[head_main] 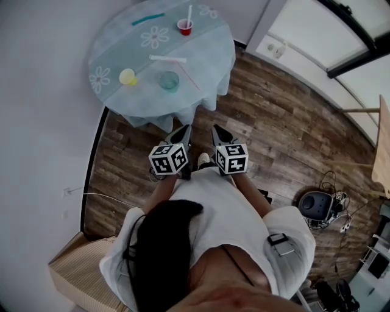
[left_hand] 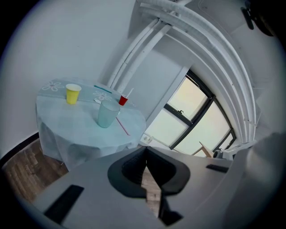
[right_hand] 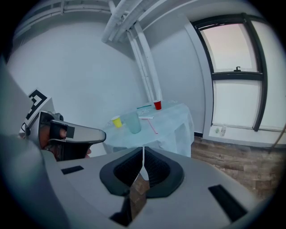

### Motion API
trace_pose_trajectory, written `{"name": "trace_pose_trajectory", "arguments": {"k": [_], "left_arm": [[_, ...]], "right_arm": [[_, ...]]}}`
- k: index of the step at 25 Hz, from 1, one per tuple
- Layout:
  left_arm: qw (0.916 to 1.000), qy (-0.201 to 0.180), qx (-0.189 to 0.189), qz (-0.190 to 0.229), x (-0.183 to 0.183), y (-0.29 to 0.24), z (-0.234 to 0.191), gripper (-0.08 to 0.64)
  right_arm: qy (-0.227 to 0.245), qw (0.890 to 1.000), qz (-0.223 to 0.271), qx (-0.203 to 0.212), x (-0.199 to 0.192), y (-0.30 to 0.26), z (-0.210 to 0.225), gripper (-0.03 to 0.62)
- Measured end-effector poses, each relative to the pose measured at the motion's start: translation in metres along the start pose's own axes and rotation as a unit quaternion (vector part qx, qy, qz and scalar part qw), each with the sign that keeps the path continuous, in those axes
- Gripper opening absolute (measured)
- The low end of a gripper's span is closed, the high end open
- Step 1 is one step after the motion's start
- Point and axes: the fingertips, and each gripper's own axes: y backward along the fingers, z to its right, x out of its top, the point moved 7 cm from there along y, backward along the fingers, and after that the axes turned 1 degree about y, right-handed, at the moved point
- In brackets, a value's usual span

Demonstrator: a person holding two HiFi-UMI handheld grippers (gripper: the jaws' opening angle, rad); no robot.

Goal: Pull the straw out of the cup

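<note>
Well beyond left gripper (head_main: 183, 128), right gripper (head_main: 217, 128): straw (head_main: 189, 13) in red cup (head_main: 185, 27).

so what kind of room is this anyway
Probably an ordinary indoor room, maybe a home-like recording space: wood-plank floor, a small round table under a pale floral cloth, and a large dark-framed window.

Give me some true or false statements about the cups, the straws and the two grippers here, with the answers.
1. The red cup holds a white straw. True.
2. The yellow cup holds a straw. False: nothing is in it.
3. The left gripper and right gripper are both shut, with nothing between the jaws. True.
4. Both grippers hang over the table. False: they are short of it, above the wooden floor.
5. A pink straw lies loose on the table. True.
</note>
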Motion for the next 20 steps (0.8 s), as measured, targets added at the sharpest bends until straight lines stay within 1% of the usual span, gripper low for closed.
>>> {"name": "trace_pose_trajectory", "arguments": {"k": [3,8,13,17,20], "left_arm": [[0.9999,0.003,0.005,0.01,0.002,-0.003,0.004,0.009],[0.9996,0.015,0.017,0.017,0.003,-0.002,-0.002,0.009],[0.9994,0.009,0.019,0.028,0.01,-0.001,-0.002,0.009],[0.999,0.015,0.022,0.035,0.019,-0.007,-0.015,0.009],[0.9995,0.001,0.013,0.028,0.029,-0.015,-0.02,0.009]], "right_arm": [[0.0,1.0,-0.004,0.006,0.001,0.0,0.01,0.035],[-0.006,1.0,-0.001,0.007,0.0,0.0,0.015,0.035],[-0.009,1.0,0.011,0.003,0.007,0.002,0.022,0.035],[0.004,1.0,0.021,-0.014,0.013,-0.002,0.027,0.035],[-0.004,0.999,0.03,-0.034,0.019,-0.001,0.035,0.035]]}}
